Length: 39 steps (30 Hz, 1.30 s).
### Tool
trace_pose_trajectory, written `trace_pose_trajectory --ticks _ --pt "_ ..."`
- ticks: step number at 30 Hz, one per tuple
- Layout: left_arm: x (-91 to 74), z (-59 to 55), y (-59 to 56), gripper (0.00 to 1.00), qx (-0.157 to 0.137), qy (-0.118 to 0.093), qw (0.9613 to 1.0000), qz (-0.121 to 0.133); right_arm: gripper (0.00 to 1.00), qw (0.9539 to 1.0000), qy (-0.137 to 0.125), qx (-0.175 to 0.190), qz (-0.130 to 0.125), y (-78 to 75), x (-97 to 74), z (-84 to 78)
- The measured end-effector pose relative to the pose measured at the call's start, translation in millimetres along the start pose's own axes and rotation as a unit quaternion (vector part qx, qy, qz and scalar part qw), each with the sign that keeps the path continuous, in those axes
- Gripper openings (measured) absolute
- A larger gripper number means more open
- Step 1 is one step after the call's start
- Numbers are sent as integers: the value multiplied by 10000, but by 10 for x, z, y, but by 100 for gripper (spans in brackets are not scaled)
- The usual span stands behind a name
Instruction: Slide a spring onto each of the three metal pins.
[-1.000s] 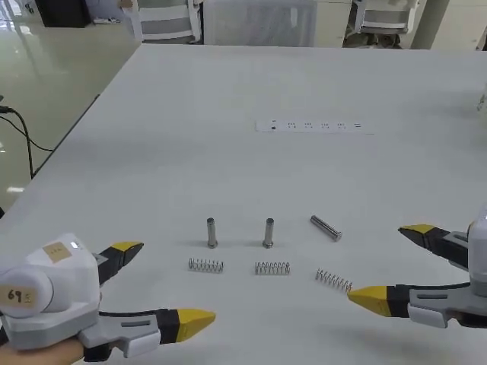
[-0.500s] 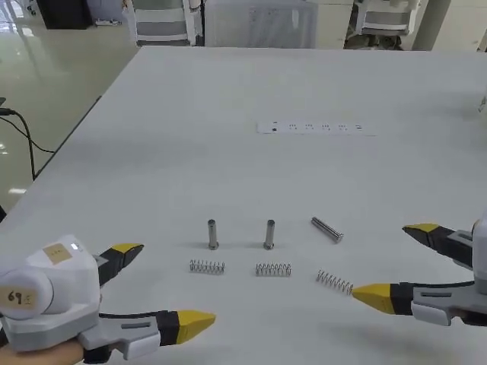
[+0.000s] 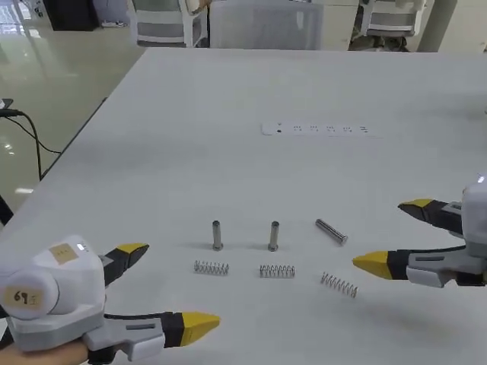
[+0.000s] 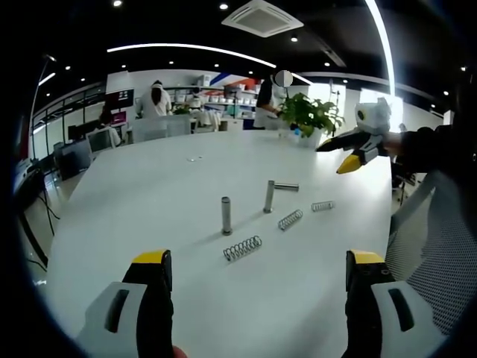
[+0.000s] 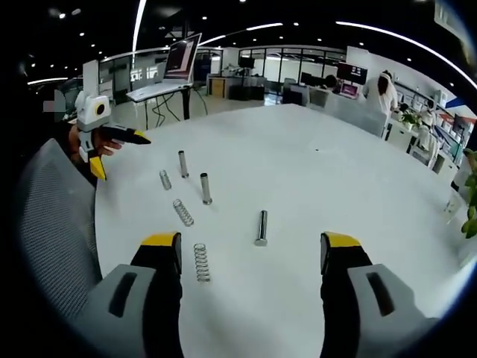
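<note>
Springs thin, coil ends hard to resolve; right gripper cut off at 3 o'clock edge, left gripper at 6 o'clock. Three counted, laid on table, one at 6 o'clock of each pin: three counted, two upright, one lying. Both jaw pairs spread wide, nothing held.

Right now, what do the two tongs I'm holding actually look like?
They match. The left tongs and right tongs each have a pale grey plastic body, black tapering jaws and pointed yellow tips. The left one's rounded white top bears a tan sticker and a handwritten 69.
</note>
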<state>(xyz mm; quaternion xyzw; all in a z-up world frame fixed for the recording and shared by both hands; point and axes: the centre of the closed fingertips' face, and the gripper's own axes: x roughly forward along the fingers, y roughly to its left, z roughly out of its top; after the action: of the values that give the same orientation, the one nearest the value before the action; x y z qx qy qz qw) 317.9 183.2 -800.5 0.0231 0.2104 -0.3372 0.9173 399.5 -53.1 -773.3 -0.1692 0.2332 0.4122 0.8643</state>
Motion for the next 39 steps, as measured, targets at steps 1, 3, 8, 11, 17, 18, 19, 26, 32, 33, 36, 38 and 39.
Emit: trace_pose_trajectory --ticks 1,3,8,11,17,18,19,26,32,33,36,38,39 --pt "-6 2 8 96 -5 -11 10000 12 74 10000 41 -24 8 -16 31 11" --pt "-13 2 22 96 -10 -23 10000 35 72 9999 139 -36 9 -47 85 15" --pt "-28 9 25 96 -25 -52 10000 77 67 9996 276 -57 26 -118 212 53" --pt "-31 3 14 96 -29 -44 10000 80 65 9992 374 -103 53 -141 284 70" --pt "-38 3 21 96 -30 -43 9999 87 59 9982 569 -155 87 -191 447 98" --pt "-38 2 24 96 -31 -43 9999 90 58 9980 604 -173 86 -200 478 102" --pt "-39 4 26 96 -31 -48 9999 97 58 9979 625 -168 102 -203 501 107" --pt "-42 3 21 95 -48 -51 9999 115 52 9953 923 -200 224 -168 694 74" --pt "-59 -17 29 95 -81 -39 9998 158 45 9923 1180 -284 265 -149 833 -8" --pt "-61 -17 28 95 -85 -38 9998 163 44 9919 1209 -283 273 -149 849 -18" --pt "-65 -21 29 95 -97 -30 9998 179 38 9899 1367 -302 219 -174 892 -70" --pt "-67 -26 31 95 -106 -27 9998 185 36 9892 1423 -288 220 -183 925 -90" --pt "-69 -27 29 95 -107 -24 9998 190 35 9885 1469 -279 218 -185 941 -105"
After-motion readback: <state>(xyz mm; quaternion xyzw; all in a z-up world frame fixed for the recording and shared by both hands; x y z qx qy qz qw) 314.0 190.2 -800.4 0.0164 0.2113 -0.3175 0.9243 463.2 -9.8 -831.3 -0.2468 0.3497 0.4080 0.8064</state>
